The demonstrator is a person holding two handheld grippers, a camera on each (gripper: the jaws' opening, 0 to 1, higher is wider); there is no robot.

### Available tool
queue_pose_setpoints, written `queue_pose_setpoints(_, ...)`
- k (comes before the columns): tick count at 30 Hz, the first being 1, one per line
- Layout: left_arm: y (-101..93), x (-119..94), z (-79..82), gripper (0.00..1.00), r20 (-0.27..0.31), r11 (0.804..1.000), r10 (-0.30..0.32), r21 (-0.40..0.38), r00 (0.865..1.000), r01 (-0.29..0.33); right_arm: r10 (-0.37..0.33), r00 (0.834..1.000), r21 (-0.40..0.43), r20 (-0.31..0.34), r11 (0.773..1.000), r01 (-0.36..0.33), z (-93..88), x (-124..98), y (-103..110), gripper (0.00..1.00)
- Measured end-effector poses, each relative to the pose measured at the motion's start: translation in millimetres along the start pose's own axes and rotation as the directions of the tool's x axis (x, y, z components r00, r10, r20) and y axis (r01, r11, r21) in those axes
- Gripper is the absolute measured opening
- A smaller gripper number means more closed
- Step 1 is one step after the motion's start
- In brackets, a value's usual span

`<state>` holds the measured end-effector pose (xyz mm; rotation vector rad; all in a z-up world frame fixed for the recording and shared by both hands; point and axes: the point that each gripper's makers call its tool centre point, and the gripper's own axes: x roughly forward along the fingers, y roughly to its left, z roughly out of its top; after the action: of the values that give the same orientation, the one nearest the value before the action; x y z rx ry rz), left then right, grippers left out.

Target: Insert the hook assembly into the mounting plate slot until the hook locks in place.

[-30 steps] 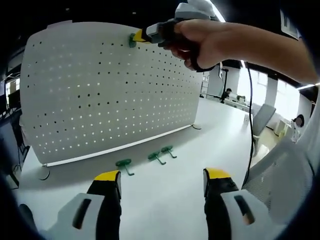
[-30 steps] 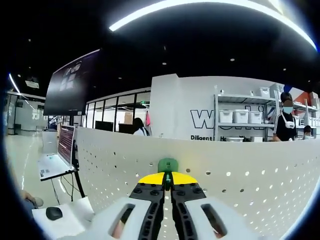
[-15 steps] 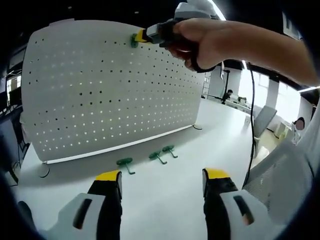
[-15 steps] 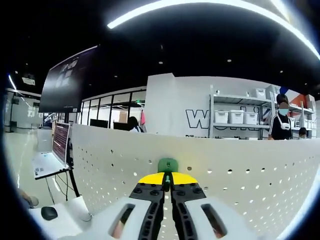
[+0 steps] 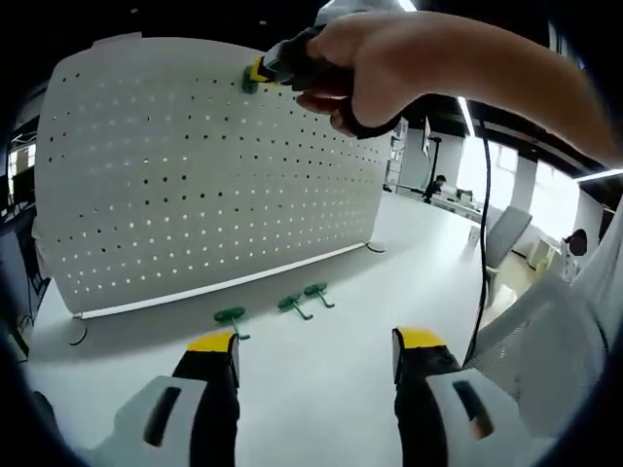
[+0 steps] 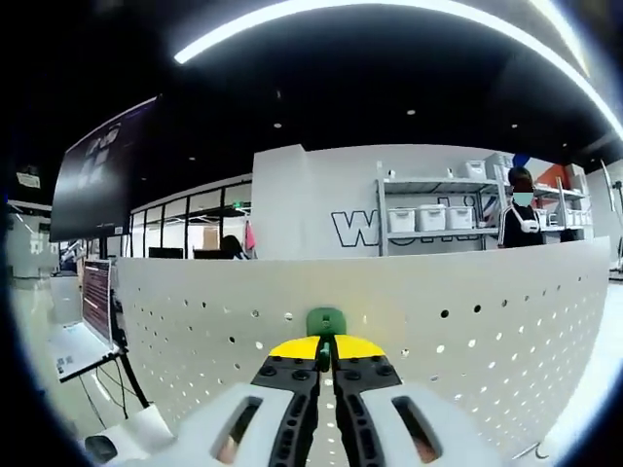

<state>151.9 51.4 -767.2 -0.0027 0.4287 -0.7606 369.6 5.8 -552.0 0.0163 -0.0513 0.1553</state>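
Partial black lettering "W" on the white wall (image 6: 321,209) behind the shelving, centre of the right gripper view; the rest is cut off and illegible.

White perforated mounting plate (image 5: 209,170) stands upright on the white surface (image 5: 321,379); three green plastic hooks (image 5: 294,305) lie before it; a fourth green hook (image 6: 325,322) sits against its top edge.

Plenty of open bench (image 5: 321,389) in front of the left tongs (image 5: 313,355) w/ just three green hooks (image 5: 292,305) lying near the pegboard (image 5: 195,185), which stands upright & walls off the far side, right tongs (image 6: 326,352) pressed up near its top edge.
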Motion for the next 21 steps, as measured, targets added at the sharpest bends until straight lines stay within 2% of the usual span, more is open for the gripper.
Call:
queue_pose_setpoints(2,0.6,0.0,-0.3,0.65,-0.001,1.000,0.000,-0.002,1.000,0.000,0.003,0.999,-0.067,-0.035,0.998,-0.005,-4.1,1.0,1.6,0.03)
queue_pose_setpoints(4,1.3,-0.2,0.1,0.65,0.001,1.000,0.001,-0.004,1.000,-0.001,-0.024,1.000,-0.031,-0.018,0.999,0.023,-2.8,0.0,1.7,0.03)
queue_pose_setpoints(7,1.2,-0.8,0.7,0.65,0.003,1.000,0.001,-0.004,1.000,-0.001,-0.025,1.000,-0.043,-0.019,0.999,0.024,-2.3,0.0,1.3,0.03)
queue_pose_setpoints(9,0.6,-0.8,0.8,0.65,0.004,1.000,-0.001,-0.003,1.000,0.001,-0.022,1.000,-0.001,-0.009,1.000,0.022,-2.3,-0.6,-0.3,0.03)
queue_pose_setpoints(11,0.6,-0.1,0.8,0.65,0.004,1.000,-0.001,-0.002,1.000,0.001,-0.023,1.000,-0.028,-0.012,0.999,0.023,-2.5,-1.4,1.3,0.03)
queue_pose_setpoints(21,-0.4,-1.0,-0.5,0.65,0.001,1.000,-0.001,-0.003,1.000,0.001,0.004,1.000,-0.012,-0.020,1.000,-0.005,-2.1,-4.2,0.9,0.04)
